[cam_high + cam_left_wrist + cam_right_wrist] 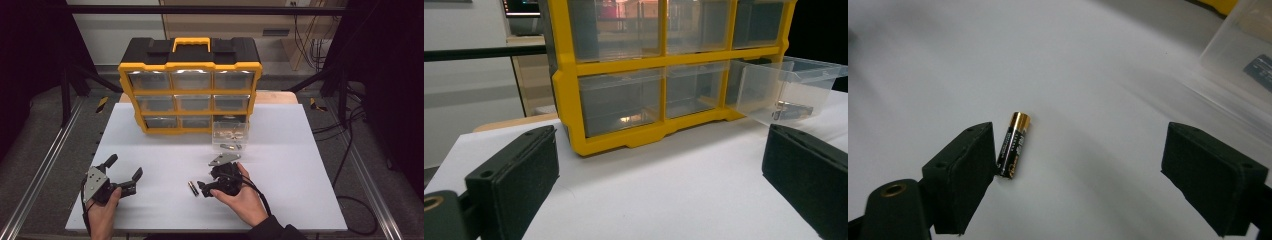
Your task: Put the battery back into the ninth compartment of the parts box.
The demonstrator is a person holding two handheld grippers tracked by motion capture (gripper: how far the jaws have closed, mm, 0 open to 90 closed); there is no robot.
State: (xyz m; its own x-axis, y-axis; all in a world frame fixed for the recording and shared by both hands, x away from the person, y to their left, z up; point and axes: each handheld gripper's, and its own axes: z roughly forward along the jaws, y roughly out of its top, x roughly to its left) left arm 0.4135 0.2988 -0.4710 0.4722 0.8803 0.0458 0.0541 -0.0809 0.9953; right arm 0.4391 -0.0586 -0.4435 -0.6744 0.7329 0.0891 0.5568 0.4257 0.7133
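Observation:
A black and gold battery (192, 188) lies on the white table (165, 150), just left of my right gripper (203, 189). In the right gripper view the battery (1014, 145) rests flat between the jaws, close against the left one, with a wide gap to the other. That gripper (1083, 145) is open and low over the table. My left gripper (125, 167) is open near the front left of the table, with nothing between its jaws. The left gripper view has it (664, 160) facing the yellow organizer (624, 75).
The yellow and black drawer organizer (190, 90) stands at the back of the table. Its bottom right clear drawer (230, 131) is pulled out and holds several batteries. More small batteries (231, 146) lie loose just in front of that drawer.

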